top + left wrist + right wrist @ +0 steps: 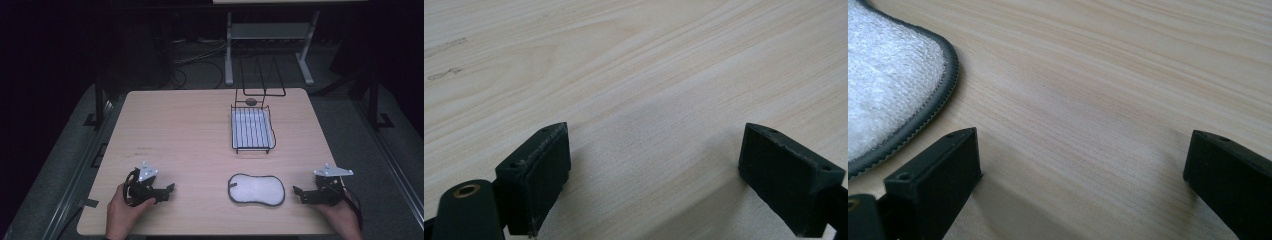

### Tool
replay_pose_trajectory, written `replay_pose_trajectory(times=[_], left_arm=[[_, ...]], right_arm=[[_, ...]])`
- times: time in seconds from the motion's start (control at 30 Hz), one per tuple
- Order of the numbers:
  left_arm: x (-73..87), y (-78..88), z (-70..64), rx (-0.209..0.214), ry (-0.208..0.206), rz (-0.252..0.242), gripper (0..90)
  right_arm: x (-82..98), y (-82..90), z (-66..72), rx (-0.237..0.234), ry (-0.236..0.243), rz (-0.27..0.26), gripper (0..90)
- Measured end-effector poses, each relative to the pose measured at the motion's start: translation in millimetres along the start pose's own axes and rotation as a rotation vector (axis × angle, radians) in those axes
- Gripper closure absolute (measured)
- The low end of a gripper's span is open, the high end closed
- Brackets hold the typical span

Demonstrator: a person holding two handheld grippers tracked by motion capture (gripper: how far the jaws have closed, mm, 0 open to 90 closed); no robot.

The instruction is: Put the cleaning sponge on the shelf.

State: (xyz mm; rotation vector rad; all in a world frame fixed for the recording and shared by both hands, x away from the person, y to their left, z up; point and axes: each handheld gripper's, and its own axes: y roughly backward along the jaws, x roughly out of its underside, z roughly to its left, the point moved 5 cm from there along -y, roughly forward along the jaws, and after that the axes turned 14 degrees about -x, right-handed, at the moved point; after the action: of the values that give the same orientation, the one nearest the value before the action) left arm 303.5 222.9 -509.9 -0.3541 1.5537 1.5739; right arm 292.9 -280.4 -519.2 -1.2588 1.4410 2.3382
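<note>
1. Right gripper (303, 194) sits low over the table (190, 130) at the near edge, jaws spread wide, nothing between them but bare wood in the right gripper view (1080, 170).
2. Left gripper (167, 191) rests opposite, also near the front edge, jaws standing wide apart and gripping nothing, just wood grain ahead (654, 165).
3. Between the 2 grippers, closer to the right one, lies the white pad with dark piping (256, 189), flat on the table; its edge curves in just beside the right gripper's jaw (893, 85).
4. Farther off, beyond the pad, stands a black wire rack (253, 130) over a white tray.
5. Behind it, a small dark round object (251, 101).
</note>
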Motion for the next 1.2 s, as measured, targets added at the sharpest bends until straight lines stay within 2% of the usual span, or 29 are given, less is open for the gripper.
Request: replay_pose_trajectory(times=[0.2, 0.27, 0.33, 0.47, 0.5, 0.53, 0.57, 0.6, 0.63, 0.7, 0.73, 0.77, 0.8, 0.87, 0.9, 0.93, 0.97, 1.03, 1.1, 1.13, 1.2], left_arm=[[0.0, 0.0, 0.1, 0.000, -0.001, 0.000, 12.6], [0.0, 0.0, 0.1, 0.000, -0.001, 0.000, 12.5], [0.0, 0.0, 0.1, 0.000, 0.000, 0.000, 12.5], [0.1, 0.0, 0.1, 0.000, -0.001, 0.000, 12.6], [0.1, 0.0, 0.1, 0.000, -0.001, 0.000, 12.6], [0.0, 0.1, 0.1, 0.000, -0.001, 0.001, 12.6], [0.0, 0.0, 0.2, 0.000, -0.001, 0.000, 12.5], [0.0, 0.0, 0.2, 0.000, -0.001, 0.000, 12.6], [0.0, 0.0, 0.1, 0.000, -0.001, 0.000, 12.6], [0.0, 0.0, 0.1, 0.000, -0.001, 0.000, 12.6], [0.0, 0.0, 0.1, 0.000, -0.001, 0.000, 12.6], [0.0, 0.0, 0.2, 0.000, -0.001, 0.000, 12.6], [0.0, 0.0, 0.1, 0.000, 0.000, 0.000, 12.6], [0.0, 0.0, 0.1, 0.000, -0.001, 0.000, 12.5], [0.0, 0.0, 0.1, 0.000, -0.001, 0.000, 12.6], [0.0, 0.0, 0.1, 0.000, -0.001, 0.000, 12.6], [0.0, 0.0, 0.2, 0.000, -0.001, 0.000, 12.6], [0.0, 0.0, 0.2, 0.000, -0.001, 0.000, 12.6], [0.0, 0.0, 0.1, 0.000, -0.001, 0.000, 12.6], [0.0, 0.0, 0.1, 0.000, -0.001, 0.000, 12.6], [0.1, 0.1, 0.1, 0.000, -0.001, 0.000, 12.6]], right_arm=[[-0.2, 3.4, -0.6, -0.008, 0.004, 0.012, 6.8], [-2.1, 7.0, -0.4, -0.025, -0.008, 0.021, 14.3], [-4.4, 8.8, 0.7, -0.028, -0.009, 0.019, 14.9], [-8.5, 15.4, 6.5, -0.045, -0.014, 0.007, 25.6], [-8.5, 15.4, 6.5, -0.045, -0.014, 0.007, 25.6], [-9.5, 17.2, 8.9, -0.058, -0.011, 0.005, 31.4], [-11.3, 21.1, 13.9, -0.076, -0.004, -0.007, 43.9], [-11.9, 21.9, 15.6, -0.092, -0.004, -0.007, 48.3], [-11.9, 21.9, 15.6, -0.092, -0.004, -0.007, 48.3], [-14.4, 23.4, 20.2, -0.125, 0.004, -0.020, 61.0], [-16.6, 23.8, 24.5, -0.159, 0.007, -0.026, 71.7], [-16.6, 23.8, 24.5, -0.159, 0.007, -0.026, 71.7], [-18.8, 24.0, 29.2, -0.193, 0.018, -0.030, 79.7], [-20.6, 24.8, 33.4, -0.215, 0.032, -0.036, 87.8], [-20.6, 24.8, 33.4, -0.215, 0.032, -0.036, 87.8], [-22.6, 25.7, 38.7, -0.246, 0.048, -0.038, 89.8], [-22.6, 25.7, 38.7, -0.246, 0.048, -0.038, 89.8], [-24.8, 24.5, 45.5, -0.285, 0.063, -0.037, 89.9], [-25.3, 23.8, 47.7, -0.296, 0.062, -0.037, 89.9], [-26.8, 21.2, 53.8, -0.317, 0.072, -0.033, 89.9], [-27.9, 18.9, 58.3, -0.330, 0.081, -0.029, 89.9]])
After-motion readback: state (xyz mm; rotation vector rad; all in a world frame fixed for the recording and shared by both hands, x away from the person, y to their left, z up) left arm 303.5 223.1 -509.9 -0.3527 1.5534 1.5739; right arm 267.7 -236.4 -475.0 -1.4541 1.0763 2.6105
